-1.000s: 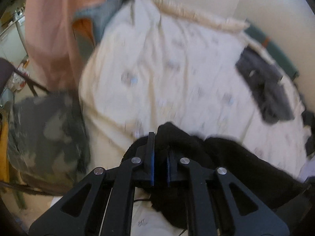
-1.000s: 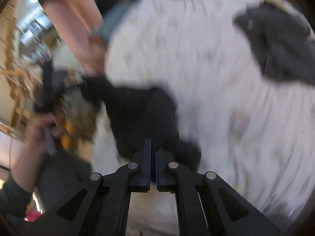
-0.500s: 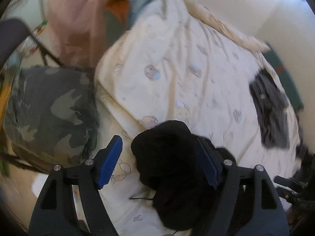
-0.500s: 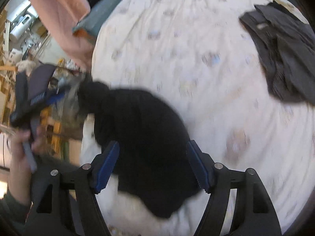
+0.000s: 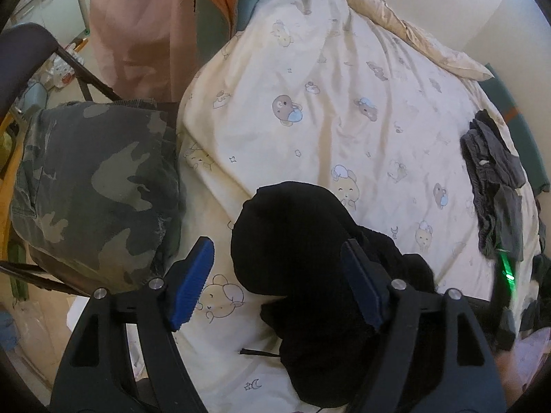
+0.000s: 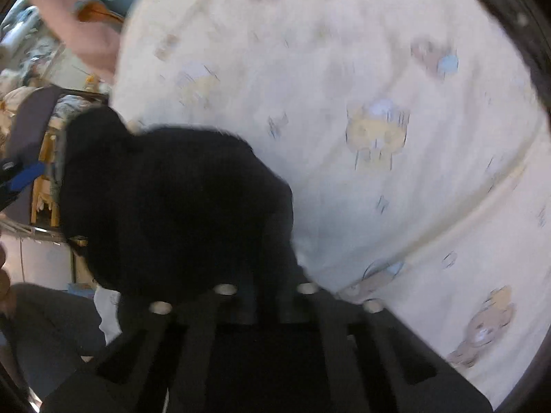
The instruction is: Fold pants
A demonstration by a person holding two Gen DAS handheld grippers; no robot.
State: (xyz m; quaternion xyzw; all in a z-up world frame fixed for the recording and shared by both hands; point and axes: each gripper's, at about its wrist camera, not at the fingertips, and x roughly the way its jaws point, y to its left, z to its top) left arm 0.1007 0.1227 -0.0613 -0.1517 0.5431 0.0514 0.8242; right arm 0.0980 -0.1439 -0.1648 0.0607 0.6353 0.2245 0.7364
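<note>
The black pants [image 5: 292, 241] lie bunched on the near part of the cream bear-print bed sheet [image 5: 344, 103]. My left gripper [image 5: 275, 285] hangs over them, open. Its left blue pad stands clear over the sheet, and its right pad is at the fabric's edge. In the blurred right wrist view the pants [image 6: 165, 206] fill the lower left. My right gripper [image 6: 261, 296] is low over them, its jaws closing and nearly together, with black fabric running in between the tips. The left gripper's blue pad [image 6: 24, 175] shows at that view's left edge.
A camouflage garment [image 5: 93, 186] lies over a chair left of the bed. Pink cloth [image 5: 137, 27] hangs behind it. A grey garment [image 5: 496, 179] lies at the bed's right side, with a crumpled beige cover [image 5: 413, 34] along the far edge.
Both grippers opened and let the black pants drop onto the sheet. The right gripper then dropped low toward the pants and closed again. The left stayed open and rolled a little.
</note>
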